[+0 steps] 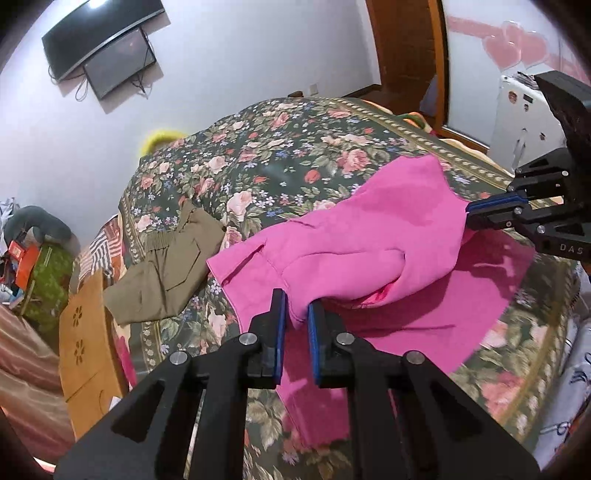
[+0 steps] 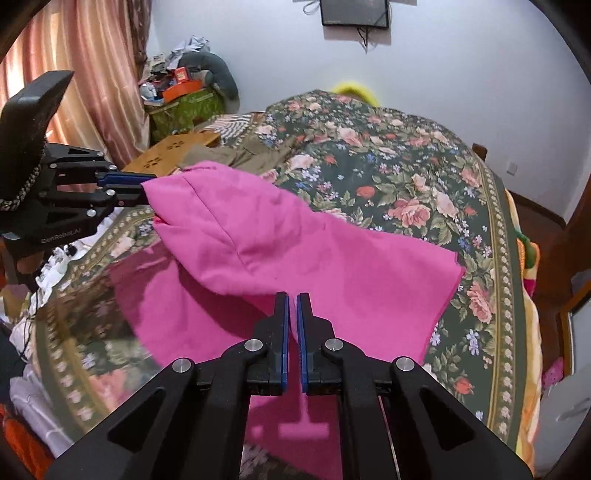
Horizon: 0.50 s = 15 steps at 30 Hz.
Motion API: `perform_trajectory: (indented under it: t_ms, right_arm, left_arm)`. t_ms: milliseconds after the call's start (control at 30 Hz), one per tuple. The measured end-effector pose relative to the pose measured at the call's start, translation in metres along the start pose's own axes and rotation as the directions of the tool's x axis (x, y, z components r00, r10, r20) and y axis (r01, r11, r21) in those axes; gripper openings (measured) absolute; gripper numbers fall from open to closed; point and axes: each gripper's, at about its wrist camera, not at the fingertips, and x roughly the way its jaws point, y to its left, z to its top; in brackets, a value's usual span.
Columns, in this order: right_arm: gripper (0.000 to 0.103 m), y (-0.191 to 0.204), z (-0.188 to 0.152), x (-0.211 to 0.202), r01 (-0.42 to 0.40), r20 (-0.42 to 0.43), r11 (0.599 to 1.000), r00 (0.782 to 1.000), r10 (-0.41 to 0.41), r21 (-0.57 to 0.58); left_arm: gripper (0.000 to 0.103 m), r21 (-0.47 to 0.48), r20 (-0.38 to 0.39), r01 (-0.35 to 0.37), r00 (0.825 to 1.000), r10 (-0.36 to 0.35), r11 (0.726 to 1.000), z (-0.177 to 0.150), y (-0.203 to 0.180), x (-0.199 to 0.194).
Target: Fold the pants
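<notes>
Left wrist view: my left gripper (image 1: 294, 314) pinches an edge of the pink pants (image 1: 343, 236), lifted over the floral bedspread (image 1: 280, 158); olive trousers (image 1: 166, 262) lie well apart.
Right wrist view: my right gripper (image 2: 292, 317) is clamped on the opposite edge.
Handling: I judge the fabric light, soft and saggy; hold corners.

Pink pants (image 1: 369, 236), floral dark-green bedspread (image 1: 280, 162), olive-brown pants (image 1: 170, 269)

I see a bed with a floral bedspread (image 1: 295, 155), pale walls (image 1: 221, 55), a mounted screen (image 2: 354, 13) and pink curtains (image 2: 92, 66).
</notes>
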Motion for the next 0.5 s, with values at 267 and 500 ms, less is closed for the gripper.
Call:
perform_trajectory:
  t_ms: [267,500]
  right_arm:
    - [0.004,0.018,-0.02,-0.014,-0.007,-0.017,1.0,1.0,0.007,-0.015]
    - [0.004,0.012,-0.046,-0.001,-0.014,-0.071,0.998,0.997,0.018,0.06]
  left_arm:
    - [0.011,-0.027,-0.046,0.048,0.998,-0.049,0.998,-0.026,-0.01,-0.01]
    - [0.014,-0.113,-0.153,0.075,0.984,-0.092,0.991,-0.055,-0.011,0.006]
